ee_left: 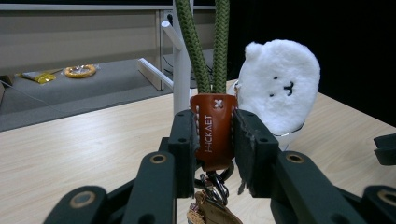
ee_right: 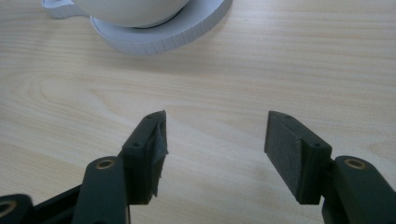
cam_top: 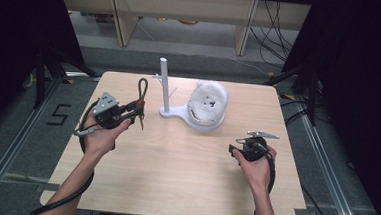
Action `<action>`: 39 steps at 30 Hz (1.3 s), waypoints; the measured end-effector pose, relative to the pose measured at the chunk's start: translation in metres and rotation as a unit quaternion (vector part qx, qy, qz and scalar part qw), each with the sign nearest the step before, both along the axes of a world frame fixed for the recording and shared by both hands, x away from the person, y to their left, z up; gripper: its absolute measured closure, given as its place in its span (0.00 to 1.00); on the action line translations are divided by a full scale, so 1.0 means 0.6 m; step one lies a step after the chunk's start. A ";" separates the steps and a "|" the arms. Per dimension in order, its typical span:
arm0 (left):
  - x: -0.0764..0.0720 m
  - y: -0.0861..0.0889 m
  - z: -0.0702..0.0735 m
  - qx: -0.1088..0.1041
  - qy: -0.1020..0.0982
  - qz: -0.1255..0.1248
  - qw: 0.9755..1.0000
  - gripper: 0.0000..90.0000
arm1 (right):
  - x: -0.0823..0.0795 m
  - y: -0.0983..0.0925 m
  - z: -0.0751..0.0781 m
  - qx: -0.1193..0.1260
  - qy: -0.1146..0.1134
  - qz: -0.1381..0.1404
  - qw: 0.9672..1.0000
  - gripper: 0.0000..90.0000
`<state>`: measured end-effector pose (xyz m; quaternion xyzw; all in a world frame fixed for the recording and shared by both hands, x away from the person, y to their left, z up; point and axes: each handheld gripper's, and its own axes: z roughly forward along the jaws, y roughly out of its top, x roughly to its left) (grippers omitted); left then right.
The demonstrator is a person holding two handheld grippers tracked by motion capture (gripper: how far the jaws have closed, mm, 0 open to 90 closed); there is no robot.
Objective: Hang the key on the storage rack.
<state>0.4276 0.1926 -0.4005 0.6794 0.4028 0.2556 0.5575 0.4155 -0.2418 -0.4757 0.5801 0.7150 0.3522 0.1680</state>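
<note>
Nearest the person's edge of the tabletop (cam_top: 173, 186), the two forearms come in from below. The right gripper (cam_top: 254, 147) hovers near the right edge, roughly midway along it, held in the right hand (cam_top: 257, 164); in the right gripper view its jaws stand spread wide apart over bare wood with nothing between them, and the white round base (ee_right: 159, 32) of the stand lies just ahead. Farther in, toward the left edge, the left hand (cam_top: 99, 137) carries the left gripper (cam_top: 137, 112), whose pads pinch the brown leather tab (ee_left: 213, 130) of a keychain (cam_top: 141, 99). The tab's green cord loop (ee_left: 205, 46) rises above the jaws, and a metal clasp (ee_left: 215, 186) hangs under them, so the keychain is clear of the wood. Beyond it, near the middle of the far edge, a white hook stand (cam_top: 165, 86) rises upright, and just beside it to the right a white fluffy bear-face plush (cam_top: 208, 103) rests on the stand's round base.
</note>
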 end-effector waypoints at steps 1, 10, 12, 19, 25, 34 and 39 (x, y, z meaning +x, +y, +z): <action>0.003 -0.001 0.000 -0.001 0.000 0.000 1.000 0.77 | 0.000 0.000 0.000 -0.001 0.000 0.000 1.000 0.45; 0.026 -0.006 -0.003 0.001 0.009 -0.002 1.000 0.77 | 0.000 0.003 0.001 0.004 0.008 -0.012 1.000 0.44; 0.029 -0.007 -0.004 0.000 0.011 -0.003 1.000 0.77 | 0.000 0.002 0.000 0.003 0.007 -0.012 1.000 0.44; 0.040 -0.012 -0.002 -0.001 0.013 -0.006 1.000 0.77 | -0.001 0.000 0.002 0.007 0.009 -0.008 1.000 0.44; 0.051 -0.013 0.001 -0.002 0.017 -0.006 1.000 0.77 | -0.004 0.004 0.005 0.020 0.019 -0.016 0.999 0.44; 0.066 -0.014 0.000 -0.003 0.027 -0.006 1.000 0.77 | -0.001 -0.001 0.002 0.013 0.008 -0.003 1.000 0.44; 0.075 -0.015 -0.001 -0.003 0.031 -0.006 0.999 0.77 | -0.001 -0.002 0.002 -0.001 0.003 -0.001 1.000 0.44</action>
